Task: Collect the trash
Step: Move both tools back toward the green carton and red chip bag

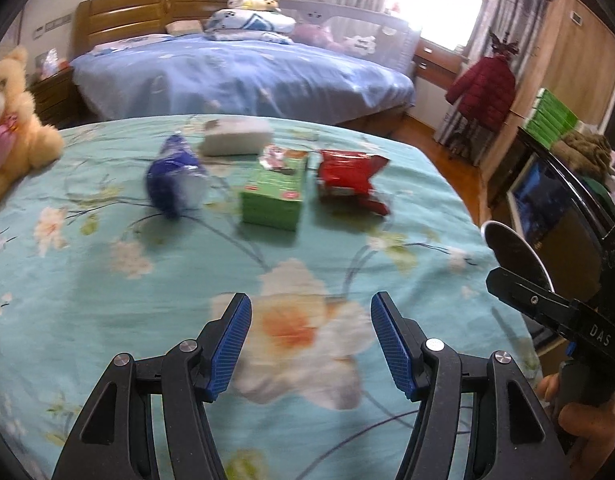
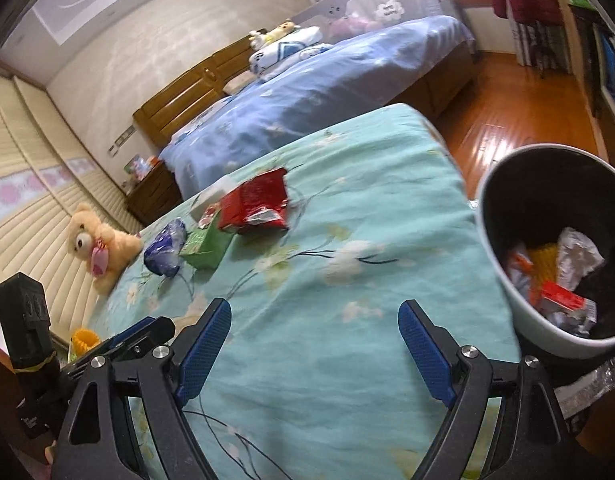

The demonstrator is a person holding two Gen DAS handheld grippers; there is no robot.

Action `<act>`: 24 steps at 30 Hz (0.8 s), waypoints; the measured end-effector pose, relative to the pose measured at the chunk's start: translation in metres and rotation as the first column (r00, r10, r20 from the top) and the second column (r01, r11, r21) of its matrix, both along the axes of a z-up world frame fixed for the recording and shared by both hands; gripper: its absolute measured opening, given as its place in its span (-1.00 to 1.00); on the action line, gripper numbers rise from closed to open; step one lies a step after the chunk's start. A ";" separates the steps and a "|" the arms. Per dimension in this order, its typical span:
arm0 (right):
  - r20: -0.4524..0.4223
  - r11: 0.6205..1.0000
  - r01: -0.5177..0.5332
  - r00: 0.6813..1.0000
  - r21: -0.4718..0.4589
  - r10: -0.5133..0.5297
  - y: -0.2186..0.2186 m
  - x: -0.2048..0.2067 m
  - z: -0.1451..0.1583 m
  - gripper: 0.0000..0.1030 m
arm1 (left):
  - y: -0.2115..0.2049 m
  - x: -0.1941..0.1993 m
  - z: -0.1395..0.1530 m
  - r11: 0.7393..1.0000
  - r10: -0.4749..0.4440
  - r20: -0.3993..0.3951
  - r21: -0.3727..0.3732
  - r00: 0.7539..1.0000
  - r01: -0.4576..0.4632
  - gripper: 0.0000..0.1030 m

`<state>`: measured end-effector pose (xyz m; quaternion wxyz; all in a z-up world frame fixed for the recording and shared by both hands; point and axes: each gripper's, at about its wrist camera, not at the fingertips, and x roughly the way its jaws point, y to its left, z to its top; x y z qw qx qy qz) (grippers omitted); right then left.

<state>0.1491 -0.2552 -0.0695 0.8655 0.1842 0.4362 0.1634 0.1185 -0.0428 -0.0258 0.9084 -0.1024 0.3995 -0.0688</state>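
Observation:
On the turquoise flowered bedspread point(image 1: 107, 300) lie a blue-and-white wrapper point(image 1: 173, 176), a green carton point(image 1: 275, 192), a red snack bag point(image 1: 349, 178) and a white block point(image 1: 235, 136) behind them. My left gripper point(image 1: 310, 312) hangs open over the bedspread, well short of them, nothing between its fingers. In the right wrist view the same red bag point(image 2: 259, 204), green carton point(image 2: 205, 246) and blue wrapper point(image 2: 165, 250) lie far ahead. My right gripper point(image 2: 314, 322) is open and empty. A pale bin point(image 2: 507, 264) with a dark inside stands at the right, wrappers in it.
A tan teddy bear point(image 1: 7, 120) sits at the bed's left edge. A second bed with a blue cover point(image 1: 243, 76) lies beyond. Wooden floor point(image 2: 507, 120) runs to the right, with a red coat point(image 1: 483, 88) on a stand and cabinets. The other gripper's body point(image 1: 555, 304) shows at right.

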 end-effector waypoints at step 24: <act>0.035 0.994 -0.111 0.993 -0.023 0.112 0.043 0.060 -0.006 0.68 | 0.019 0.064 -0.007 0.999 0.012 -0.022 0.037 1.000 -0.011 0.20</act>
